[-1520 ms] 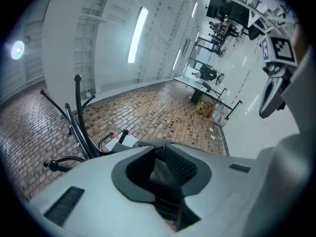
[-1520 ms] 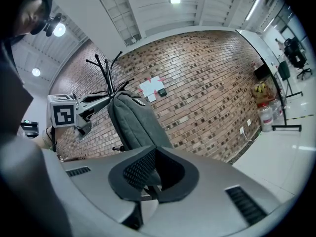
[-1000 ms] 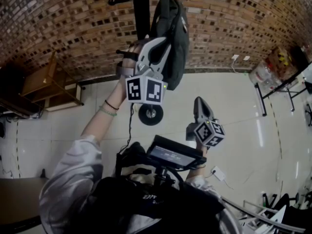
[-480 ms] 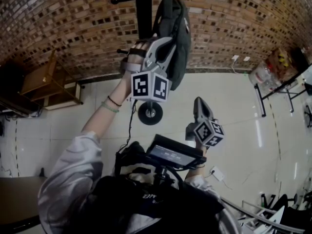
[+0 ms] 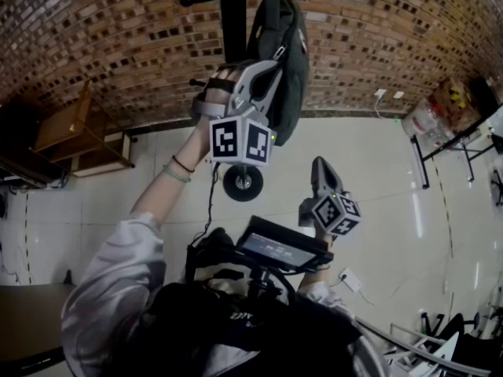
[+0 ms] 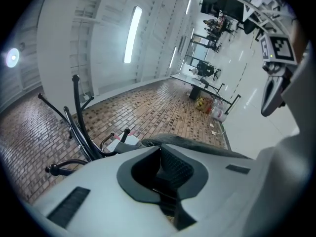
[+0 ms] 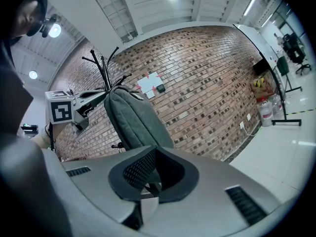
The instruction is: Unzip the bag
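**Left tongs up at the bag, right tongs waiting low**

The left gripper (image 5: 263,73) has its two jaws pressed together. In its own view (image 6: 160,168) I cannot see anything caught between the jaws. The top edge of the bag (image 6: 197,144) shows just past them.

The right gripper (image 5: 323,167) has its jaws together too. It holds nothing (image 7: 150,174).

The coat rack (image 5: 231,22) is a black pole with hooks, and it stands in front of a brick wall (image 5: 118,45). The grey bag (image 5: 287,61) hangs from a hook at the top of the rack. It sits close beside the pole, on the right of it in the head view. The bag hangs long-ways, up and down, the same way the pole runs.

The left gripper is raised high, right by the rack, and its tip is on or just in front of the bag. I cannot tell if it touches. The right gripper is well away from the rack, lower down, and it points up at the bag (image 7: 136,120).

The left one is much nearer, so I think it will go for the zip. I cannot pick out the zip pull. The zip most likely runs along the bag's long side, so the pull would go up or down beside the pole.
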Tool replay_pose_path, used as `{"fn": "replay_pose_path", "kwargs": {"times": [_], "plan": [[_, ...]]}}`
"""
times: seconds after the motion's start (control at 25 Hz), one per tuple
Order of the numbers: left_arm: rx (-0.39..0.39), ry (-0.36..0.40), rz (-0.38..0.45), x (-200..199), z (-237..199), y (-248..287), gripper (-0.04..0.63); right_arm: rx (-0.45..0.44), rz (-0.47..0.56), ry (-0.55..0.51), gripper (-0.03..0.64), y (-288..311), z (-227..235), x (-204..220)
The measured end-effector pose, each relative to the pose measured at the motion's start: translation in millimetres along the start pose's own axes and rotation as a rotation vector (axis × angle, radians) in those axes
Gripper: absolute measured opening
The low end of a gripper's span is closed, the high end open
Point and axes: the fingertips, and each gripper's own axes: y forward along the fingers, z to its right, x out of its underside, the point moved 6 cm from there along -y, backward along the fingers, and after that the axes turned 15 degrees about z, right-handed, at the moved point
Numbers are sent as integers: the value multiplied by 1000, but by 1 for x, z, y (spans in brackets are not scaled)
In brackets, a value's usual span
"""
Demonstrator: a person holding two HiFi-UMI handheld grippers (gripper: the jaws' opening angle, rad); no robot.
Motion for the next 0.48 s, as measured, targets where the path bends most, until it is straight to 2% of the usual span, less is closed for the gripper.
{"fn": "replay_pose_path", "kwargs": {"times": [0.48], "plan": [[72, 26, -8, 1, 8, -10, 15, -10, -11, 1, -9, -3, -2, 3]]}}
